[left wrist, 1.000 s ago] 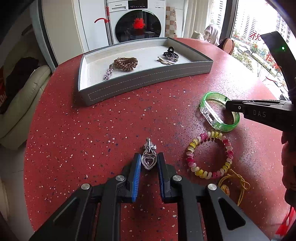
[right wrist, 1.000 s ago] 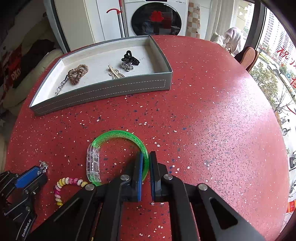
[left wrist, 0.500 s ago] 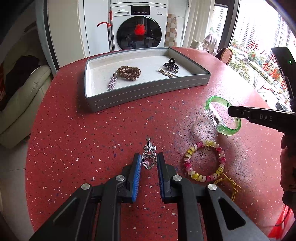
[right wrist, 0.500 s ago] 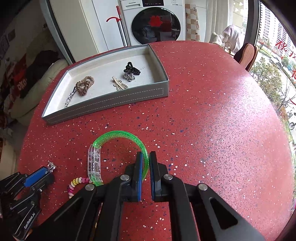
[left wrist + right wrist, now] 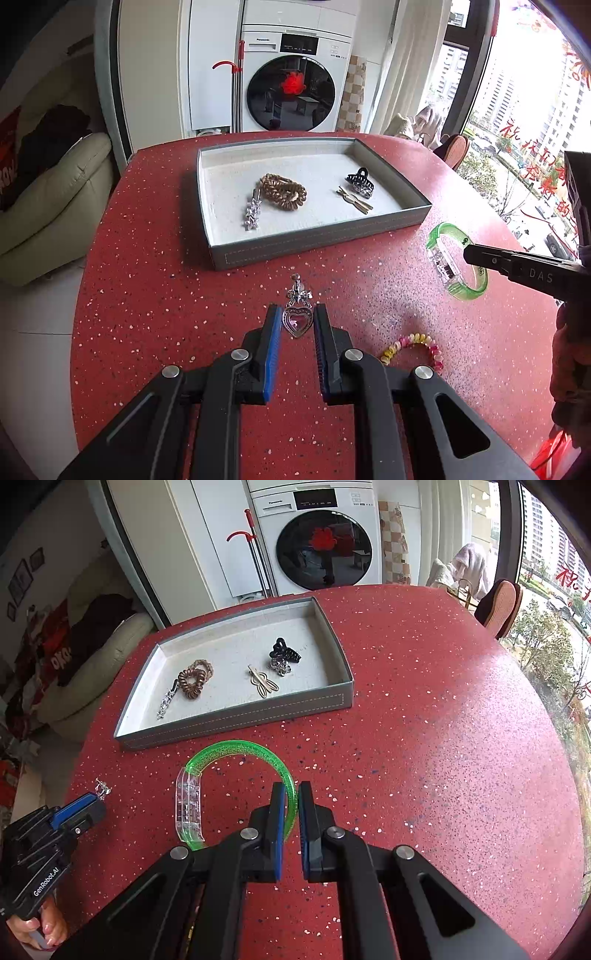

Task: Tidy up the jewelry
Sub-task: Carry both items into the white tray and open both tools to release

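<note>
Tray held hair ties and clips (washer read Panasonic); left gripper clasped a heart pendant, right gripper a green bangle.

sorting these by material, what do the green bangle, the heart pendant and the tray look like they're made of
Green bangle: looks like translucent plastic or resin with fine glitter inside, plus a clear faceted section.

Heart pendant: seems silver-toned metal, shiny, with a pinkish stone in the middle; real or imitation, cannot tell.

Tray: grey walls with a visible stitch line suggest faux leather; the pale lining looks like textured fabric.
</note>
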Motion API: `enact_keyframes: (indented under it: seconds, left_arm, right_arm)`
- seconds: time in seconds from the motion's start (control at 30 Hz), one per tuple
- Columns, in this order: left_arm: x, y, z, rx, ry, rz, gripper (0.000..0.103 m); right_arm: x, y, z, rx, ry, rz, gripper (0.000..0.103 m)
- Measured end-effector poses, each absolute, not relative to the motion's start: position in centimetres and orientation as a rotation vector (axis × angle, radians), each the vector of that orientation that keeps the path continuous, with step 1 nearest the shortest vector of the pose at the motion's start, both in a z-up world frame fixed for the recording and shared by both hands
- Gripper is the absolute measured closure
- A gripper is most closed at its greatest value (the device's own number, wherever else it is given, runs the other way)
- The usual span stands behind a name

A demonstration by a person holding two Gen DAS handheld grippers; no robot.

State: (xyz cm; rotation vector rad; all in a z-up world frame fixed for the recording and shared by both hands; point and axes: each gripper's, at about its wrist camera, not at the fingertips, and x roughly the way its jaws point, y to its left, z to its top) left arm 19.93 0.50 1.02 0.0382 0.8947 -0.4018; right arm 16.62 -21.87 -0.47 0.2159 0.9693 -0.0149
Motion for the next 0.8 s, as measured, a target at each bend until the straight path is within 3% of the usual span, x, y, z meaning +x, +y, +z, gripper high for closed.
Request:
enact_keyframes:
  seconds: [0.43,0.8]
  left_arm:
    - [26.8,-0.9,3.2,0.016,0.838,-0.387,0.067]
    - [32.4,-2.5,0.4,0.016,0.927,-0.387,0.067]
  right_arm:
    - [22.9,-21.3,1.8,0.207,0.937,0.001,0.095]
    - [30.0,-21.1,-1.1,0.250,1.008,0.000,0.095]
